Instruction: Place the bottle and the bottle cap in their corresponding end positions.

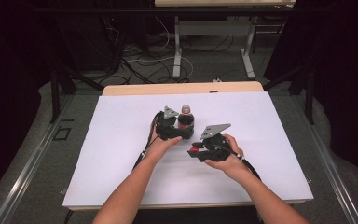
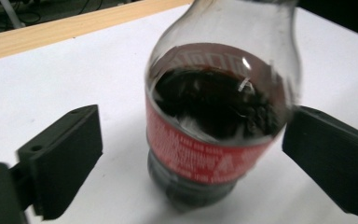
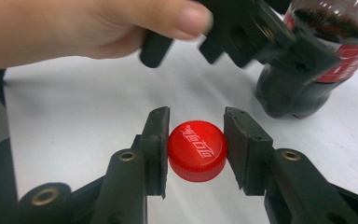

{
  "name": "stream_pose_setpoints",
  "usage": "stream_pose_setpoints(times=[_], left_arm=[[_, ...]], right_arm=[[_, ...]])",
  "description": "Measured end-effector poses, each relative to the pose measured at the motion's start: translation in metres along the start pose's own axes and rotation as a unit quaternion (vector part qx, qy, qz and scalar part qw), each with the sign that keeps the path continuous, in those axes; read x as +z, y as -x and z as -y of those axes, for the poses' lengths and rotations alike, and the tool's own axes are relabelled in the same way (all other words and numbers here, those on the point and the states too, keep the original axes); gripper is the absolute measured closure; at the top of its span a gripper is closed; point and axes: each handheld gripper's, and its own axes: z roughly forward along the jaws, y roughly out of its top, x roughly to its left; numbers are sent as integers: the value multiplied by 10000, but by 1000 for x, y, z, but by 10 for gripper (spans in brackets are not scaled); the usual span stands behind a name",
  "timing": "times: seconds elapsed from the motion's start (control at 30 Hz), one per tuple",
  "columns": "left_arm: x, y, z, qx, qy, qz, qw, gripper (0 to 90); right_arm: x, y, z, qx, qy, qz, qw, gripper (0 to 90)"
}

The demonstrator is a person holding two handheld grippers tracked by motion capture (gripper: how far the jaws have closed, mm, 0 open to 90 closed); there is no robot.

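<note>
Already the right gripper [image 3: 196, 150] pinches the red cap [image 3: 197, 150] off the cola bottle [image 1: 185, 120], which stands uncapped mid-table toward the far edge between the left gripper's [image 2: 191, 154] spread jaws, so only setting the cap down seems left.

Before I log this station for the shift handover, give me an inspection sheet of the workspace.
Surface: white board on a wooden table, clean where bare.
Job's things: cola bottle upright, uncapped, part full of dark drink; red cap off the bottle.
Clutter: nothing seen.
Grippers: left gripper has its jaws spread to either side of the bottle, pads off it; right gripper is clamped on the red cap, beside the bottle.
Cables: one black cable trails from the left gripper along the forearm; another runs from the right.
Surroundings: dark curtains, floor wiring, a second table's legs beyond.
</note>
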Motion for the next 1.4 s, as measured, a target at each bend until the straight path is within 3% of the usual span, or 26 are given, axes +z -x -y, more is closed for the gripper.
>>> stream_pose_setpoints(times=[0.23,0.43,0.8,0.87,1.07,1.13,1.37,1.4], left_arm=[[-36,-6,7,-331,233,41,9992,6],[-58,-9,14,-515,-18,-62,9987,6],[-87,-6,36,-487,-144,-57,9987,6],[-91,-6,39,-503,-121,-133,9986,6],[-99,-9,42,-557,-125,-103,9983,6],[-101,-10,42,-464,-134,-115,9988,6],[-104,-12,43,-536,-103,-110,9984,6],[-105,-13,43,-553,-123,-98,9983,6]], right_arm=[[22,-1,10,78,-103,26,9999,611],[37,-4,19,148,-260,3,9996,610],[51,-4,22,87,-485,42,9988,609],[52,-3,23,81,-443,97,9989,609],[56,-4,23,124,-535,42,9985,608],[58,-4,23,118,-563,76,9983,602],[57,-1,24,96,-397,70,9991,463],[56,-3,23,222,-383,105,9990,447]])
